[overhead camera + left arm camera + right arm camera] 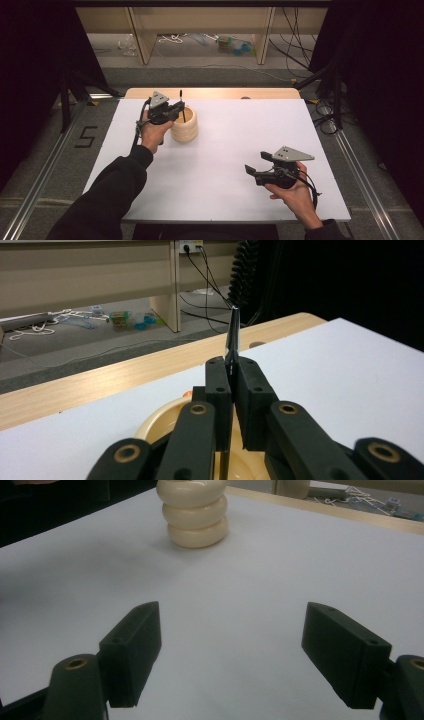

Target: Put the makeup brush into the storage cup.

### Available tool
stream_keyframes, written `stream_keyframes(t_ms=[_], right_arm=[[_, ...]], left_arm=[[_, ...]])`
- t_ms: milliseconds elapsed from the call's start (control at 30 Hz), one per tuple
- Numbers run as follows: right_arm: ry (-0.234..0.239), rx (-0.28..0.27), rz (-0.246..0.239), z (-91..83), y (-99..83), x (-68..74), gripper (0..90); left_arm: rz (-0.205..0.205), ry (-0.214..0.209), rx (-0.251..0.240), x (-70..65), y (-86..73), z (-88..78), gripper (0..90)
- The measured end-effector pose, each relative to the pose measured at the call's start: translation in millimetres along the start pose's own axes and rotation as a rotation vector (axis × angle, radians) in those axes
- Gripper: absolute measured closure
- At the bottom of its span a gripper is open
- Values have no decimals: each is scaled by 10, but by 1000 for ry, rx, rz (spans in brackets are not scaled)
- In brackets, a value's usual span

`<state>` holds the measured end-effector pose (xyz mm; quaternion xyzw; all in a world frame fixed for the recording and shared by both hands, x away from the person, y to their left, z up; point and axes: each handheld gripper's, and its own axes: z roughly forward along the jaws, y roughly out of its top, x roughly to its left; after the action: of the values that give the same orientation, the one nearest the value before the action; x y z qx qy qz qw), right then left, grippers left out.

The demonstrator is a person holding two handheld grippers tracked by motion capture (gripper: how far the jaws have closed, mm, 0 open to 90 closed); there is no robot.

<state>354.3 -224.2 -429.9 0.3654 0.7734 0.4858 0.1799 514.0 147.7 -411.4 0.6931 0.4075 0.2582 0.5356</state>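
The left gripper (231,371) pinches a thin black stick (233,335) upright over the cream ribbed pot (184,125) near the worktop's far-left corner — lower it straight, keeping it centred; the right gripper (232,652) idles, jaws wide apart.

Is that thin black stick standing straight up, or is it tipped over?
Upright. The thin black stick rises vertically over the cream ribbed pot, pinched between the shut left tongs.

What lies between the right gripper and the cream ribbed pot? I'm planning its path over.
Nothing: the right gripper view shows bare white table between the right gripper and the pot; the high view agrees.
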Motion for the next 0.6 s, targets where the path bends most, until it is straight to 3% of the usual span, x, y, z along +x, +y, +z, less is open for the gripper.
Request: stream_keyframes(t_ms=[267,433,500,600], right_arm=[[3,6,4,0,-1,1,252],[1,2,0,1,-1,-5,252],[7,11,9,0,-1,4,252],[22,-4,18,22,-8,11,253]], left_arm=[[6,2,11,-7,-11,18,847],[-2,2,0,-8,-3,14,740],[-12,14,0,-7,5,4,628],[3,11,-7,-3,14,-13,627]])
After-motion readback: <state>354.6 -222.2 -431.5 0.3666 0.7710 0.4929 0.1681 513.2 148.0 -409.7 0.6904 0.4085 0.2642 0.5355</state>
